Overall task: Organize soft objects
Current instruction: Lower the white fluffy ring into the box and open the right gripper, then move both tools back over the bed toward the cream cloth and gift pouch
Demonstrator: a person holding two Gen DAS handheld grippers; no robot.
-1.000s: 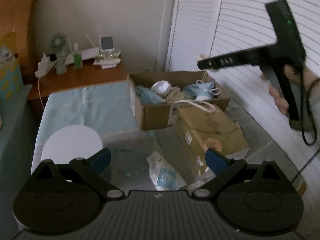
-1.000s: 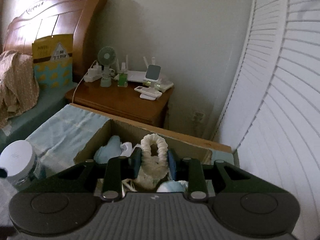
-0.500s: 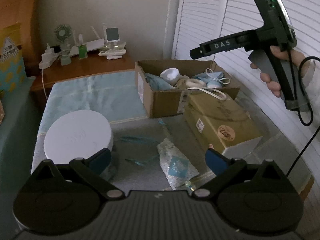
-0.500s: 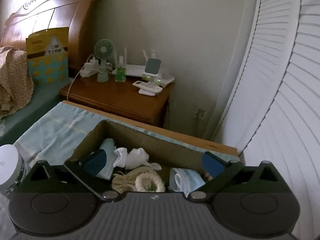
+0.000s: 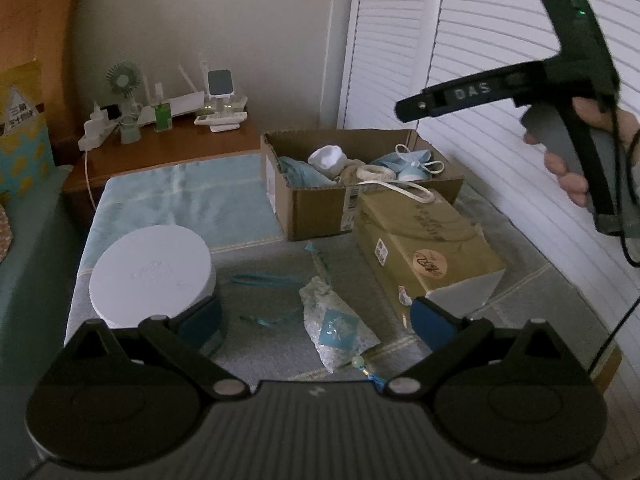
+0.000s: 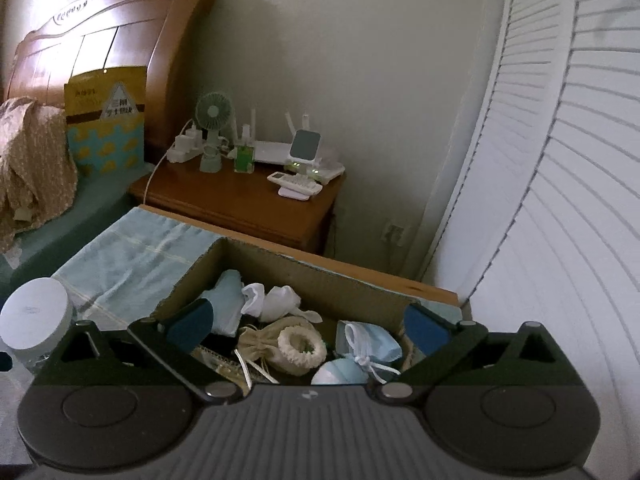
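An open cardboard box (image 5: 320, 216) (image 6: 320, 280) holds soft items: white socks (image 6: 276, 300), a cream pouch (image 6: 260, 340), a cream scrunchie (image 6: 301, 345), a blue face mask (image 6: 374, 344). My right gripper (image 6: 308, 326) hovers above the box, open, nothing between its fingers; from the left wrist view it hangs up at the right, held by a hand (image 5: 580, 152). My left gripper (image 5: 316, 318) stands open and empty over a patterned blue-and-white sachet (image 5: 336, 328) on the grey mat.
A white round lidded container (image 5: 150, 276) sits left of the sachet. A tan paper-wrapped box (image 5: 428, 248) lies right of it, against the cardboard box. Thin blue ribbons (image 5: 264, 280) lie on the mat. A wooden nightstand (image 6: 240, 200) with gadgets stands behind; louvred doors (image 6: 560, 200) at right.
My right gripper opened wide and let the cream scrunchie drop into the box, then drew back a little. The left gripper stayed open and about where it was.
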